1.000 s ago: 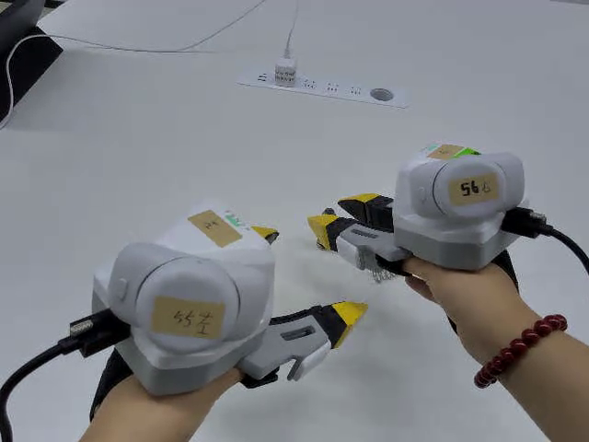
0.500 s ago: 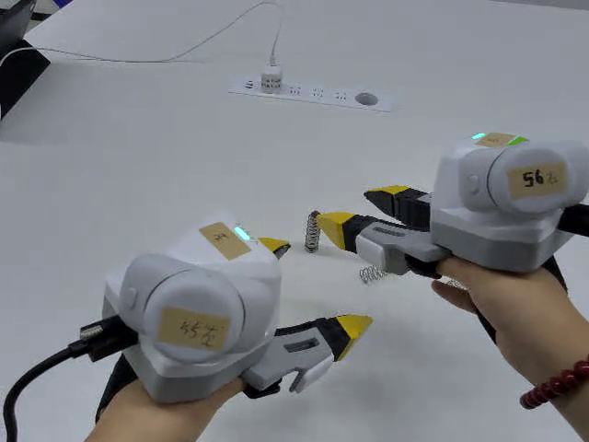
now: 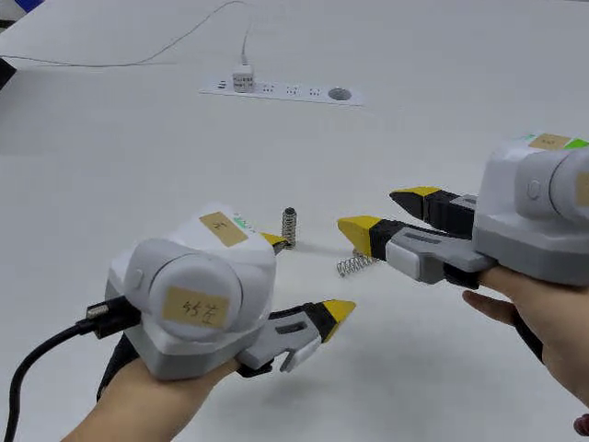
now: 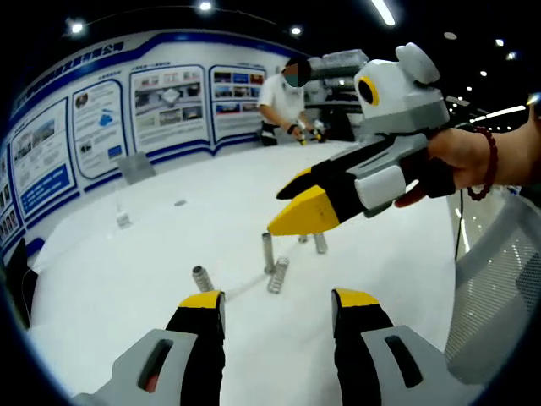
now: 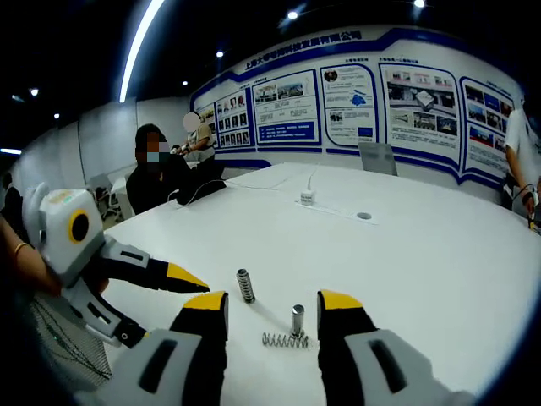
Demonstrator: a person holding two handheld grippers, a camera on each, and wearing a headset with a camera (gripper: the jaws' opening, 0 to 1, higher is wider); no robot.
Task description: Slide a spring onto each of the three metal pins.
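Presently we find the left hand-held gripper and right hand-held gripper wide, empty; a loose spring lies ahead of the right, beside a bare pin.

My left gripper: pale grey body, black jaws, yellow tips, and a tan paper label marked in dark ink. My right gripper has the same grey, black and yellow, plus a green light on top. The cable at near left is black. The table is plain white, and the far power strip is white too. Left spring silver, right spring silver, pin silver as well. Dark red bracelet on my wrist. The wall boards are blue and white.
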